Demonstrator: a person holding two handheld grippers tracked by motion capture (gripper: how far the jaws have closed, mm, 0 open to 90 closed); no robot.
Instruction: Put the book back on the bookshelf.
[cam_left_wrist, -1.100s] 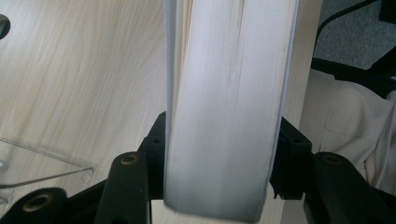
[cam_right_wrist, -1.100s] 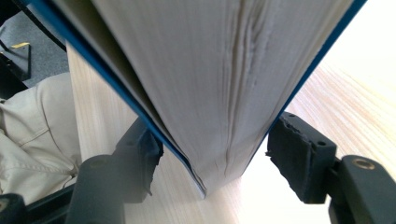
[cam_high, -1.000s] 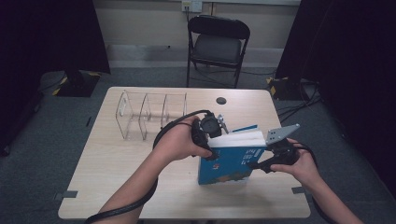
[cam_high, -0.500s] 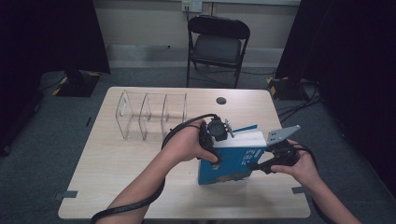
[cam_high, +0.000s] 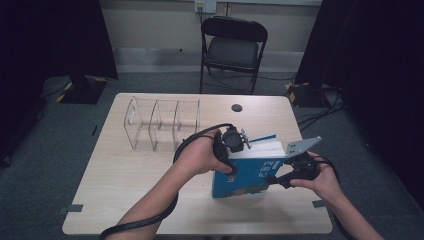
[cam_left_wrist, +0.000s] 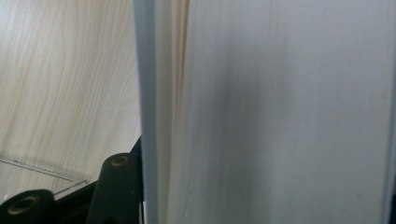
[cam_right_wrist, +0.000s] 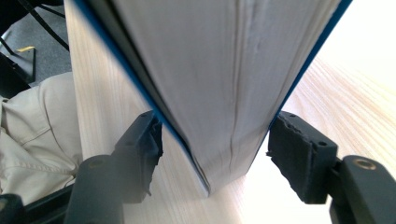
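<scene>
A thick blue book (cam_high: 245, 177) stands upright on the wooden table (cam_high: 130, 190), its cover facing me. My left gripper (cam_high: 235, 144) comes down on the book's top left corner. The page block (cam_left_wrist: 280, 112) lies between its jaws, which have just been closing, and one black finger (cam_left_wrist: 116, 186) lies against the cover. My right gripper (cam_high: 276, 183) holds the book's lower right edge. In the right gripper view, both pads of the right gripper (cam_right_wrist: 215, 140) press the covers of the book (cam_right_wrist: 210, 70) from each side.
A clear acrylic rack (cam_high: 162, 122) with three bays stands on the table's back left. A thin blue strip (cam_high: 263, 137) lies behind the book. A round black cap (cam_high: 236, 107) sits near the far edge. Beyond the table is a folding chair (cam_high: 232, 50).
My left hand has shifted slightly to the right along the top of the book. The right hand and the book stand as before.
</scene>
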